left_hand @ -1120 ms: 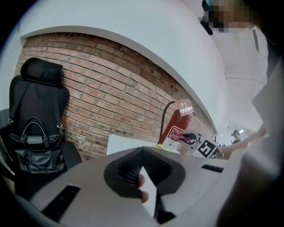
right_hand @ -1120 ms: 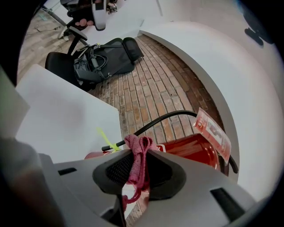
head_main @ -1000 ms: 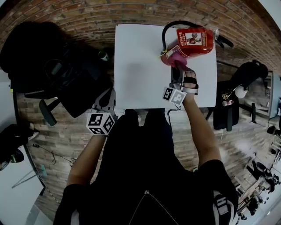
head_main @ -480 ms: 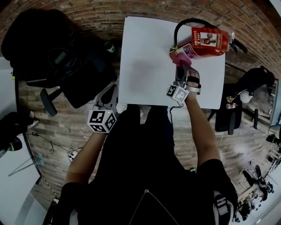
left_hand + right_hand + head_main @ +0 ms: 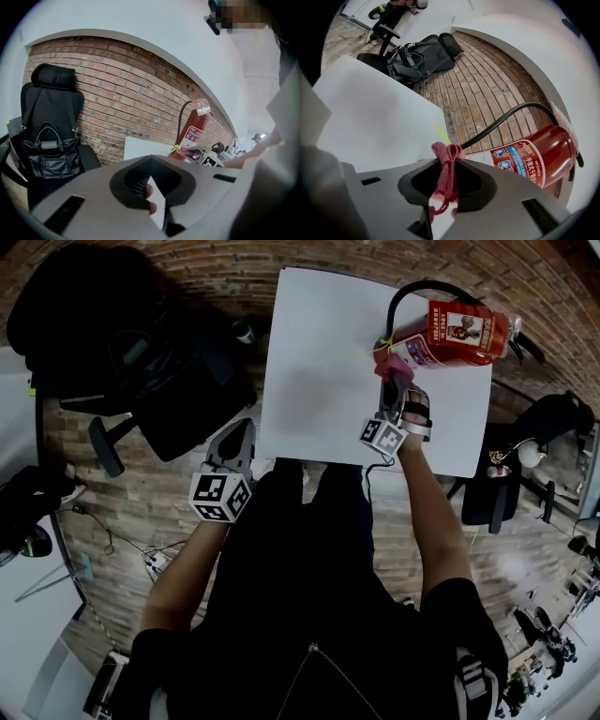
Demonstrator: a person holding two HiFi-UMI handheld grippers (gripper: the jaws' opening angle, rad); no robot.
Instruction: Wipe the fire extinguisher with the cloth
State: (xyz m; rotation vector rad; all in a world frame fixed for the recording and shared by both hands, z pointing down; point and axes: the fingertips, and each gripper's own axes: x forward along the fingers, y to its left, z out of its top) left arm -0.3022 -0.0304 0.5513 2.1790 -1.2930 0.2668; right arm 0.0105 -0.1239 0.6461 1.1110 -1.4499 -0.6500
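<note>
Across the last second the right claw (image 5: 390, 381) barely shifts against the fire extinguisher (image 5: 461, 332) lying at the tabletop's (image 5: 319, 381) upper right — still clamped on the pink cloth (image 5: 389, 360) at its left end — so wiping seems barely begun, while the left claw (image 5: 236, 432) hangs closed and empty.

A white table (image 5: 319, 381) stands by a brick wall (image 5: 117, 93), black office chair (image 5: 52, 77) beside it.

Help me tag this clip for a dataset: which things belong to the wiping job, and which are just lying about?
In the job: fire extinguisher, pink cloth, right hand-held gripper clamping it.
Lying about: office chair, black bag on it, left hand-held gripper, shut and empty.
</note>
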